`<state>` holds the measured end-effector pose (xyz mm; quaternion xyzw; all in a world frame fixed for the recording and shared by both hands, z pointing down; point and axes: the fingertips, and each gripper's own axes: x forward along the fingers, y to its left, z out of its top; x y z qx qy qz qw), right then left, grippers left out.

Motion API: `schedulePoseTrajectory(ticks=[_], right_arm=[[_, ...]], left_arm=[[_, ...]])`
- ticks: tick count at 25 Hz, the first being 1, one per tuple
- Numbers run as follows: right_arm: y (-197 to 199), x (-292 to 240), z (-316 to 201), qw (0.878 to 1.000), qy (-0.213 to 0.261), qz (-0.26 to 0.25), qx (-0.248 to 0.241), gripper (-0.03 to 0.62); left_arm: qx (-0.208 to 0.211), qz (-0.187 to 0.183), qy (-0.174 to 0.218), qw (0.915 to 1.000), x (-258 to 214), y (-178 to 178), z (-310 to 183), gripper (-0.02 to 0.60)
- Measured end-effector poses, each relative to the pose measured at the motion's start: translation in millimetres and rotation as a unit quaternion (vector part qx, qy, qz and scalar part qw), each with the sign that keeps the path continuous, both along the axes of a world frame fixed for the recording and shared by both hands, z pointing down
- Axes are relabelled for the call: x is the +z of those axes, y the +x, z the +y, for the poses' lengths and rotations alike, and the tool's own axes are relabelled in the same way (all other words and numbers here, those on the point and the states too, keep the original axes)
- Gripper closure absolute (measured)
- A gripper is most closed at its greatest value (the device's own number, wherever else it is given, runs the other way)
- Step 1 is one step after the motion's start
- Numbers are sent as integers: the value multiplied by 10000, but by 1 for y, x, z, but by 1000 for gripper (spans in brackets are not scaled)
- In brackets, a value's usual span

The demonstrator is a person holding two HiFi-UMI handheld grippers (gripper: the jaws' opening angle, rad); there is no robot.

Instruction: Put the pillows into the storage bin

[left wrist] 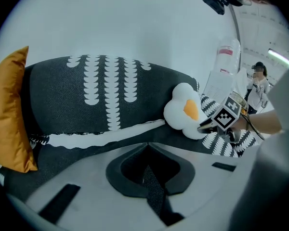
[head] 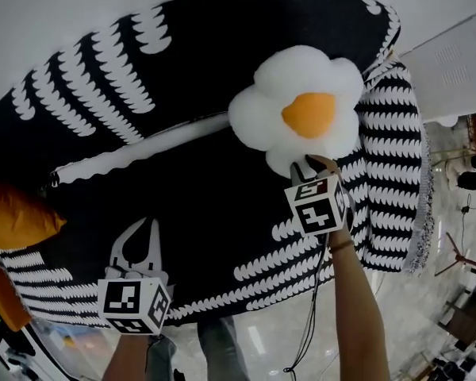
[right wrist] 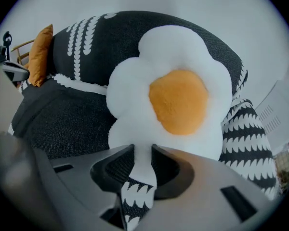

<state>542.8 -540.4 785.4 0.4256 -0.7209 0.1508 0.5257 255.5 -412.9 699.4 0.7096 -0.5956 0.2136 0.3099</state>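
Note:
A fried-egg pillow (head: pixel 297 105), white with an orange yolk, stands against the back of a black sofa (head: pixel 182 70) with white patterning. My right gripper (head: pixel 306 167) is shut on the pillow's lower edge; in the right gripper view the white plush (right wrist: pixel 173 95) is pinched between the jaws (right wrist: pixel 143 150). An orange pillow (head: pixel 12 213) leans at the sofa's left end, also seen in the left gripper view (left wrist: pixel 9 114). My left gripper (head: pixel 145 227) hovers over the seat's front, left of the egg pillow. Its jaws (left wrist: pixel 147 146) meet with nothing between them.
A white ribbed container (head: pixel 452 66) stands just past the sofa's right arm, which a black-and-white patterned throw (head: pixel 393 173) covers. A shiny floor with furniture legs (head: pixel 460 292) lies to the right. A person (left wrist: pixel 257 88) stands far off.

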Motion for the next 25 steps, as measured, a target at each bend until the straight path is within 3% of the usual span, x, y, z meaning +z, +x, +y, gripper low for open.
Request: schedulePoseTrajectory(ticks=[5, 12, 25], right_arm=[[13, 5, -4, 9999, -58, 131, -23, 494], [6, 5, -5, 9993, -57, 357, 57, 574], [16, -17, -4, 9993, -126, 134, 326, 585]], left_arm=[[-132, 0, -36, 9999, 5, 2, 0, 575], [-214, -8, -18, 9998, 1, -10, 3, 575], [-301, -71, 23, 9995, -16, -14, 12, 575]])
